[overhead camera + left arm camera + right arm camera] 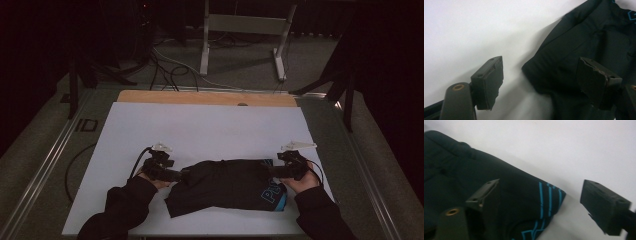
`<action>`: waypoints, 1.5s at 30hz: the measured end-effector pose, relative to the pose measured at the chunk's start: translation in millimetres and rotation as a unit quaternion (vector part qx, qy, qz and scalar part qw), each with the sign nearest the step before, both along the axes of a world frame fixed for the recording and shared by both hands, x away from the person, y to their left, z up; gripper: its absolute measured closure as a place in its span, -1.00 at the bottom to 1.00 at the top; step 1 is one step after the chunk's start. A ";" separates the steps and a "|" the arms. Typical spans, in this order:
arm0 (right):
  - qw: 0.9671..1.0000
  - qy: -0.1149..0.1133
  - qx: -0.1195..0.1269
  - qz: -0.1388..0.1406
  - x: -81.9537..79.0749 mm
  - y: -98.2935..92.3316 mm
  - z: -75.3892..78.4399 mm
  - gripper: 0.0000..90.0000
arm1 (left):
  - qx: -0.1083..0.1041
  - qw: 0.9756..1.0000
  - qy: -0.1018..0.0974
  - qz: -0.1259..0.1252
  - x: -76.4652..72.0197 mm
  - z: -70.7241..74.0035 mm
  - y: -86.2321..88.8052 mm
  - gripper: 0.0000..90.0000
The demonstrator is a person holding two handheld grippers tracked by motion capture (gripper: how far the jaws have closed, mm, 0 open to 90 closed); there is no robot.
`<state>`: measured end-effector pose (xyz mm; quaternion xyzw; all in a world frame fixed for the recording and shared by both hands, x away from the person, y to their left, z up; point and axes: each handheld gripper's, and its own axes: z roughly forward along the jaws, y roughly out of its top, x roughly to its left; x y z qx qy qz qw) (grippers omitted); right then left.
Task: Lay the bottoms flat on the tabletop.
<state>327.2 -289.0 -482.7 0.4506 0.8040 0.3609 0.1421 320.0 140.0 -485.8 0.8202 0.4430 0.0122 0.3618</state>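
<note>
My left gripper (176, 175) sits at the 9 o'clock edge of the black garment (225, 186), jaws apart, nothing clamped. The garment lies folded at the 6 o'clock end of the white sheet (200, 130). My right gripper (272, 171) is at its 3 o'clock edge, jaws apart too. Risk: closing now catches one layer and the fold opens.

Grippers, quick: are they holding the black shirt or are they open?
Left gripper: open, jaws apart at the edge of the black shirt, gripping nothing.
Right gripper: open, jaws spread around the shirt's blue-printed corner, not pinching it.
</note>
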 end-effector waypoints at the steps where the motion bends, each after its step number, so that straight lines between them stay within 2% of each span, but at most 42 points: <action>1: 1.000 0.003 0.001 -0.002 1.2 -1.5 -3.2 -0.49 | -0.001 1.000 0.003 0.002 0.9 -3.1 1.7 -0.35; 4: 1.000 0.012 -0.004 -0.008 5.3 -5.8 -12.8 -0.41 | -0.005 1.000 0.009 -0.004 3.2 -12.6 4.4 -0.25; 6: 1.000 0.024 0.003 -0.007 7.9 -8.0 -19.1 -0.33 | 0.012 1.000 -0.004 -0.012 4.2 -18.9 3.9 -0.23; 8: 0.999 0.034 0.001 -0.010 9.8 -9.1 -25.2 -0.15 | 0.000 1.000 0.002 -0.020 5.8 -25.5 4.8 -0.21; 11: 0.999 0.045 0.006 -0.004 10.7 -10.1 -30.8 0.05 | -0.007 1.000 -0.006 -0.026 5.4 -28.7 4.4 -0.06; 12: 0.999 0.047 0.008 -0.004 10.5 -9.7 -31.4 0.13 | -0.006 1.000 -0.010 -0.027 5.0 -29.0 3.6 0.01; 14: 0.999 0.042 0.008 -0.001 10.3 -9.9 -31.8 0.35 | 0.002 0.999 -0.015 -0.047 2.8 -29.3 -0.3 0.19; 18: 0.999 0.034 0.002 -0.009 8.7 -8.8 -29.8 0.63 | 0.017 0.998 -0.026 -0.048 0.1 -29.3 -6.6 0.55; 19: 0.999 0.033 0.001 -0.011 8.4 -8.9 -29.3 0.71 | 0.012 0.998 -0.028 -0.050 -0.1 -29.1 -6.2 0.63; 21: 0.999 0.030 0.003 -0.012 8.2 -9.8 -28.0 0.73 | 0.008 0.998 -0.029 -0.048 -0.2 -28.9 -5.4 0.88; 22: 1.000 0.022 -0.002 -0.010 7.4 -11.1 -25.3 0.77 | -0.001 0.999 -0.029 -0.040 0.3 -26.7 -1.9 1.00; 23: 1.000 0.022 -0.002 -0.012 6.9 -11.3 -24.4 0.78 | 0.004 0.999 -0.034 -0.038 0.6 -25.3 -0.6 1.00; 24: 1.000 0.021 -0.001 -0.014 6.6 -11.9 -23.6 0.78 | -0.002 0.999 -0.032 -0.032 1.2 -24.4 0.9 1.00; 26: 1.000 0.019 0.000 -0.012 5.9 -12.6 -22.3 0.79 | 0.003 0.999 -0.032 -0.036 1.3 -23.3 1.6 1.00; 29: 1.000 0.021 -0.007 -0.011 5.5 -11.4 -22.7 0.80 | -0.014 0.999 -0.021 -0.024 2.7 -23.6 2.2 1.00; 30: 1.000 0.018 -0.009 -0.010 5.2 -10.6 -22.8 0.80 | -0.021 1.000 -0.016 -0.016 3.9 -23.8 2.4 0.88; 31: 1.000 0.020 -0.010 -0.011 4.8 -9.8 -22.5 0.80 | -0.026 1.000 -0.003 -0.013 6.4 -24.7 2.3 0.50; 32: 1.000 0.019 -0.012 -0.010 4.6 -9.1 -22.2 0.80 | -0.018 1.000 -0.001 -0.007 7.5 -25.7 1.0 0.29; 33: 1.000 0.018 -0.013 -0.011 4.5 -8.3 -21.7 0.80 | -0.012 1.000 -0.004 -0.003 8.2 -26.2 0.0 0.23; 35: 1.000 0.017 -0.015 -0.010 4.7 -8.2 -21.2 0.80 | -0.011 1.000 0.009 0.000 10.9 -28.1 -2.7 0.20; 39: 1.000 0.018 -0.016 -0.009 4.7 -7.7 -21.9 0.80 | -0.014 1.000 0.020 -0.010 14.3 -27.7 -11.3 0.16; 42: 1.000 0.019 -0.019 -0.010 4.5 -7.1 -21.5 0.80 | 0.011 1.000 0.017 -0.017 14.5 -26.2 -18.2 0.20; 45: 1.000 0.018 -0.020 -0.009 4.3 -6.3 -20.9 0.80 | 0.042 0.999 0.002 -0.016 11.6 -25.1 -24.6 0.36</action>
